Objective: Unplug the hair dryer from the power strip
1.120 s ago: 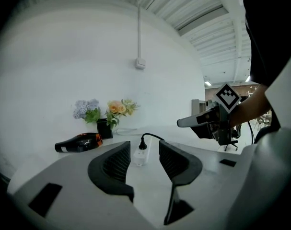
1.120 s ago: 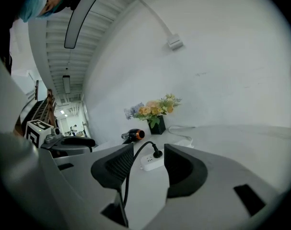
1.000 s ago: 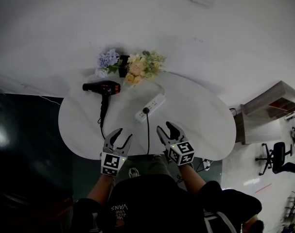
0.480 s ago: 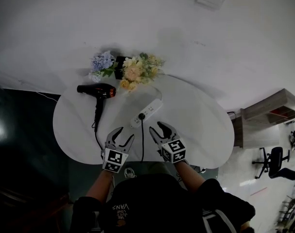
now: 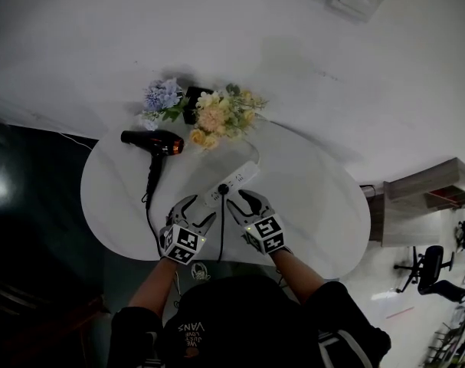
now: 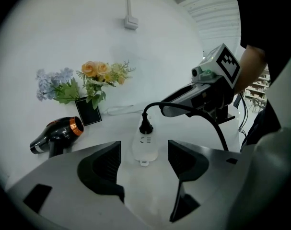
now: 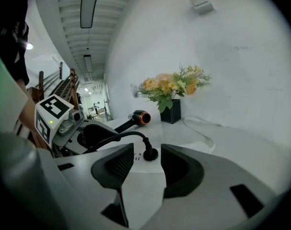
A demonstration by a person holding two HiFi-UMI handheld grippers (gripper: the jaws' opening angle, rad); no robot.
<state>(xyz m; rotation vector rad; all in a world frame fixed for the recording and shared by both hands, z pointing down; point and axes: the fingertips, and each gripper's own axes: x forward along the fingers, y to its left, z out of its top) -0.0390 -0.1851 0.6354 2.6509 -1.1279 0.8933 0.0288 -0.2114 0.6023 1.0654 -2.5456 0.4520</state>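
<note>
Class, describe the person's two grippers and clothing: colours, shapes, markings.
The left gripper and right gripper are silver-grey with black ribbed pads, each bearing a white cube of black square markers. The left's jaws are opening, empty. The person wears a black top.

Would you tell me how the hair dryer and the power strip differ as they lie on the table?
The hair dryer is black with an orange ring; the power strip is white. The hair dryer lies at the table's left, by the blue flowers; the power strip lies nearer the middle. Both rest on the white table.
</note>
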